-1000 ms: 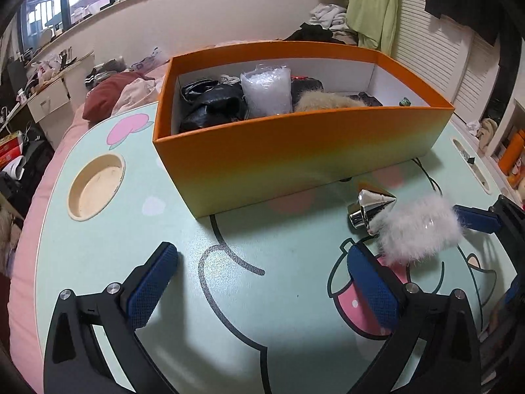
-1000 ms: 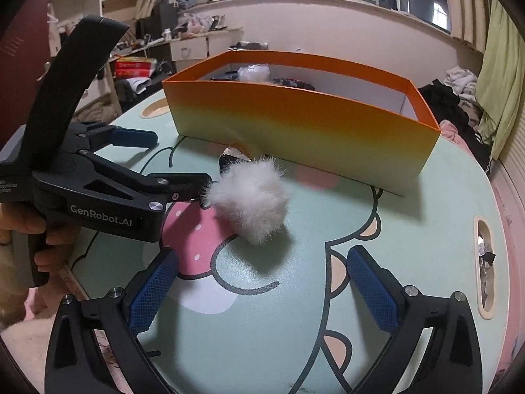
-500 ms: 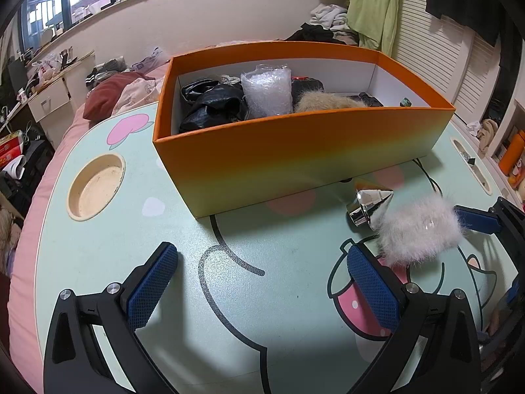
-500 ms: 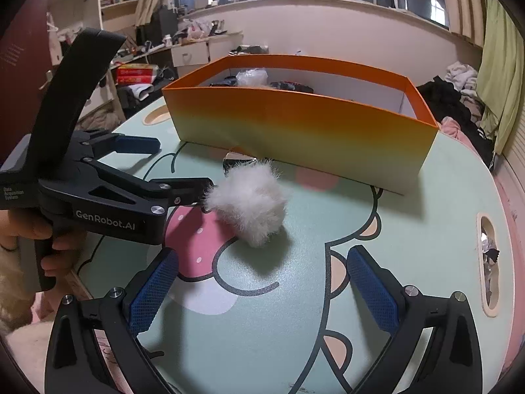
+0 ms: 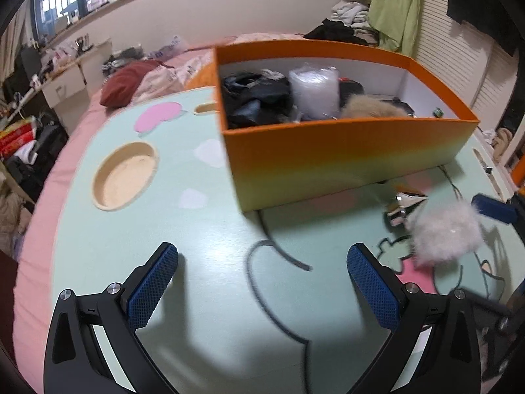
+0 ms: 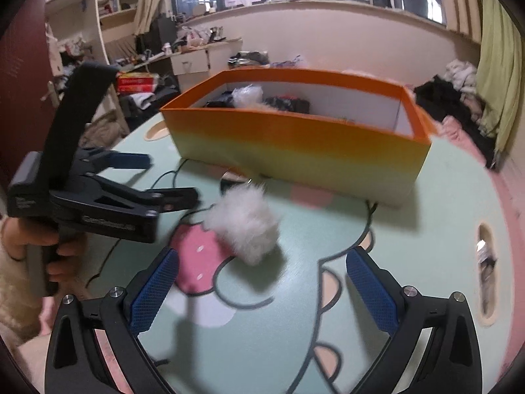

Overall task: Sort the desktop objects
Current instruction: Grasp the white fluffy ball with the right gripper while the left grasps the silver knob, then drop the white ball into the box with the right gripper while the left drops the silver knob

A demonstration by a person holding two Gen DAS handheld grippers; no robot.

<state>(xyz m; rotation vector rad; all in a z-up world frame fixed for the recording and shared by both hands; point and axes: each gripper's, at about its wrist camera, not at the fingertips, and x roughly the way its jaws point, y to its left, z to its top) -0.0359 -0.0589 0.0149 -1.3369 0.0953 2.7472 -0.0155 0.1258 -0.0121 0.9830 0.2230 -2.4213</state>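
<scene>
A white fluffy pom-pom [image 6: 244, 221] lies on the mint cartoon table [image 6: 328, 328], just ahead of my open, empty right gripper [image 6: 259, 290]. It also shows in the left wrist view [image 5: 443, 234], to the right of my open, empty left gripper [image 5: 262, 282]. A shiny silver cone-shaped object [image 5: 405, 205] lies behind the pom-pom, near the orange box [image 5: 344, 154]. The box holds black items, a clear plastic bag [image 5: 313, 90] and a tan fluffy thing [image 5: 370, 108]. The left gripper [image 6: 147, 180] appears from the side in the right wrist view.
A round wooden recess [image 5: 123, 174] is set in the table to the left of the box. A slot recess [image 6: 485, 272] sits near the table's right edge. A pink bed with clothes [image 5: 131, 78] and cluttered desks surround the table.
My left gripper has swung left, so the box and pom-pom shifted right in its view. My right gripper has moved closer to the pom-pom. Both views are blurred by motion.
</scene>
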